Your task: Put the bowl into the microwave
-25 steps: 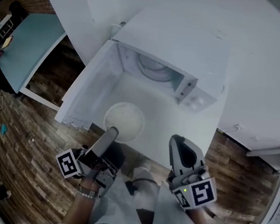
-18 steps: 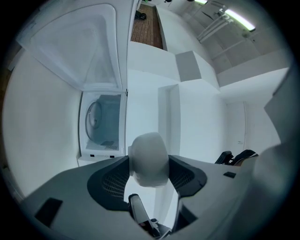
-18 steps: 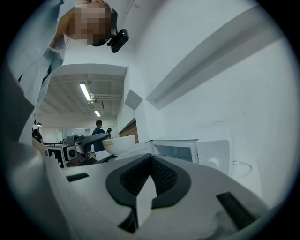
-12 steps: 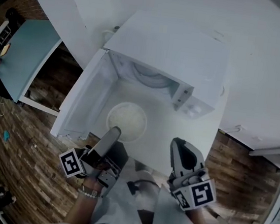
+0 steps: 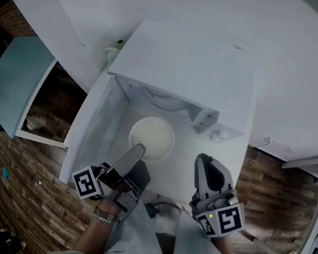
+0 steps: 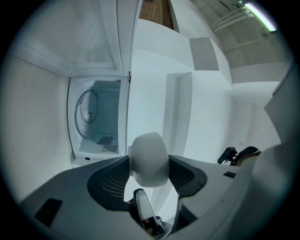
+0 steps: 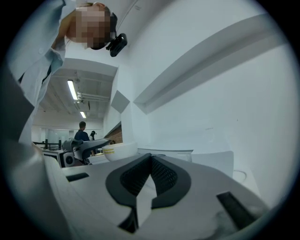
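Observation:
In the head view, the white bowl (image 5: 152, 139) hangs just in front of the open white microwave (image 5: 184, 69), below its cavity opening (image 5: 162, 102). My left gripper (image 5: 138, 149) is shut on the bowl's near rim. In the left gripper view the bowl (image 6: 149, 159) fills the gap between the jaws, and the lit cavity with its round turntable (image 6: 96, 119) lies ahead at the left. My right gripper (image 5: 203, 159) is to the right of the bowl, shut and empty. In the right gripper view, that gripper (image 7: 151, 161) has its pads meeting, and the bowl (image 7: 119, 151) shows at the left.
The microwave door (image 5: 92, 126) stands swung open at the left of the bowl. The white counter (image 5: 225, 155) ends near my body, with wooden floor beyond. A teal table (image 5: 15, 70) is far left. A person (image 7: 82, 131) stands far off.
My left gripper has carried the bowl forward, closer to the microwave's opening. The right gripper has moved forward alongside it, still shut.

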`<action>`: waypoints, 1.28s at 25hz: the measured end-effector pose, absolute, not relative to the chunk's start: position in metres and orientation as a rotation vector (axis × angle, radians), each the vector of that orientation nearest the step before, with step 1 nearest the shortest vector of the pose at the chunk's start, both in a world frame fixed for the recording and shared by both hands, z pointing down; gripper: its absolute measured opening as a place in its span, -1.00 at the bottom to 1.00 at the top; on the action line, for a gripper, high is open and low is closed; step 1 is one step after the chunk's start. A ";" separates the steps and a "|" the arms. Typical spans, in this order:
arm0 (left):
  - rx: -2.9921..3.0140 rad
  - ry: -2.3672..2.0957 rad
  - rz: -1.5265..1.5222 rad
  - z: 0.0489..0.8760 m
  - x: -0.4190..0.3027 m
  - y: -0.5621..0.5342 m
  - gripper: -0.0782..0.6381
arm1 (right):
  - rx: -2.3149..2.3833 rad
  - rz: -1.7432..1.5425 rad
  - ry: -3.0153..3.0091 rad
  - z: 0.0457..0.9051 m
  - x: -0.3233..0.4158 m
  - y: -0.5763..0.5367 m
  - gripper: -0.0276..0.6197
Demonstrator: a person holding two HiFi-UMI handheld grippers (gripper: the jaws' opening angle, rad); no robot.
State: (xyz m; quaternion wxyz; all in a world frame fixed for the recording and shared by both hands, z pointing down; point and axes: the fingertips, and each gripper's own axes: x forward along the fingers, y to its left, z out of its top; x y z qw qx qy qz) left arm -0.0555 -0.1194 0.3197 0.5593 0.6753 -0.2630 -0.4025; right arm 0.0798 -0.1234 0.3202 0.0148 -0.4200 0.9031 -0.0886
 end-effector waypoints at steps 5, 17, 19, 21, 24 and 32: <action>1.586 -0.588 -0.917 0.325 -0.059 -0.135 -0.09 | -1.341 -0.215 2.813 0.317 0.065 -0.132 -0.91; 1.574 -0.546 -0.877 0.334 -0.058 -0.150 -0.09 | -1.204 -0.041 3.080 0.339 0.009 -0.128 -0.26; 1.571 -0.544 -0.871 0.337 -0.057 -0.151 -0.09 | -1.206 -0.050 3.098 0.344 0.002 -0.130 -0.21; 1.569 -0.541 -0.867 0.339 -0.056 -0.151 -0.09 | -1.202 -0.064 3.105 0.347 -0.003 -0.131 -0.16; 1.571 -0.534 -0.863 0.341 -0.054 -0.153 -0.09 | -1.177 -0.072 3.102 0.349 -0.012 -0.134 -0.14; 1.550 -0.556 -0.840 0.355 -0.056 -0.155 -0.09 | -1.227 -0.203 3.089 0.363 -0.017 -0.138 -0.13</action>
